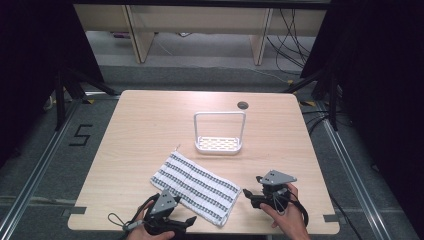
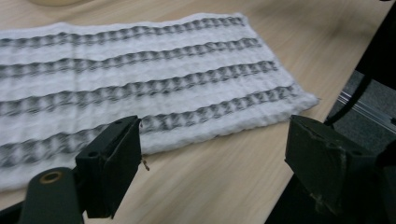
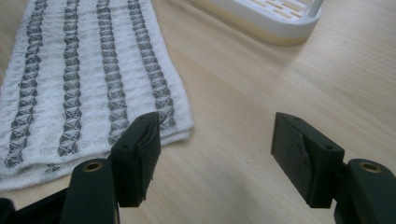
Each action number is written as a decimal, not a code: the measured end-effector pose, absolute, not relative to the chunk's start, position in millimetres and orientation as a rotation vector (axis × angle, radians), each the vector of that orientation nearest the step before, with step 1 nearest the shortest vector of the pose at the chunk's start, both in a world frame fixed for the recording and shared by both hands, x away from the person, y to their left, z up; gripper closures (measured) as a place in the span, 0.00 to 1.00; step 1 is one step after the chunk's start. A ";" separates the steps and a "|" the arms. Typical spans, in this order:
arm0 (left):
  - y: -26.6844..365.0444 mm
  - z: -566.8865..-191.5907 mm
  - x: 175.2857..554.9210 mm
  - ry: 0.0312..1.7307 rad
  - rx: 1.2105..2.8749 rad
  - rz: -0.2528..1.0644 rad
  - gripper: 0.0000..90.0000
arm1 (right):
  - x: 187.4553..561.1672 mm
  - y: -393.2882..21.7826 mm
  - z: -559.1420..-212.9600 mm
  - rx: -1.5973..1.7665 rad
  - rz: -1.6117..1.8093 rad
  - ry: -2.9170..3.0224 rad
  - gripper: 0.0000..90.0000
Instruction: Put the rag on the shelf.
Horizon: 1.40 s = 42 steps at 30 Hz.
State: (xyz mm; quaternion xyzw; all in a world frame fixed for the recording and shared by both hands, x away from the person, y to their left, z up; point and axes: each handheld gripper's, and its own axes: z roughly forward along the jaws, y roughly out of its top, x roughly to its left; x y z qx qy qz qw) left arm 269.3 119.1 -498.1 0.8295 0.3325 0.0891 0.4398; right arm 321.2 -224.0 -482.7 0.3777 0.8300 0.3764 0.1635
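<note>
At the near edge of the pale wooden desk [image 1: 130, 130], the left claw [image 1: 189, 221] rests low in a person's hand, its two black jaws spread wide with nothing between them; in the left gripper view they frame bare wood just in front of the cloth's near long edge. Across from it, the right claw [image 1: 246, 192] is likewise released, jaws apart over bare desk and pointed toward the cloth's short end, not touching it. Between the two lies the white waffle-weave cloth with dark grey stripes [image 1: 196, 187], flat on the desk and angled from the near right to the far left, its stripes running along its length. Farther back, near the desk's middle, stands a white plastic rack with a slotted base and a tall wire hoop handle [image 1: 219, 144], well apart from the cloth. Beyond it, a small round cable hole [image 1: 243, 105] sits near the far edge.
</note>
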 end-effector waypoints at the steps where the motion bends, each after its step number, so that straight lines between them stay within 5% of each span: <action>1: 111.1 -499.1 268.2 0.804 2.063 0.221 0.20 | 323.1 -224.1 -483.9 1.061 1.078 2.360 0.38; 36: 35.9 -510.4 268.8 0.606 2.171 0.155 0.43 | 341.9 -194.4 -494.6 0.976 1.016 2.480 0.44; 42: 32.8 -511.0 267.5 0.553 2.192 0.207 0.57 | 343.2 -189.4 -498.0 1.003 0.985 2.503 0.46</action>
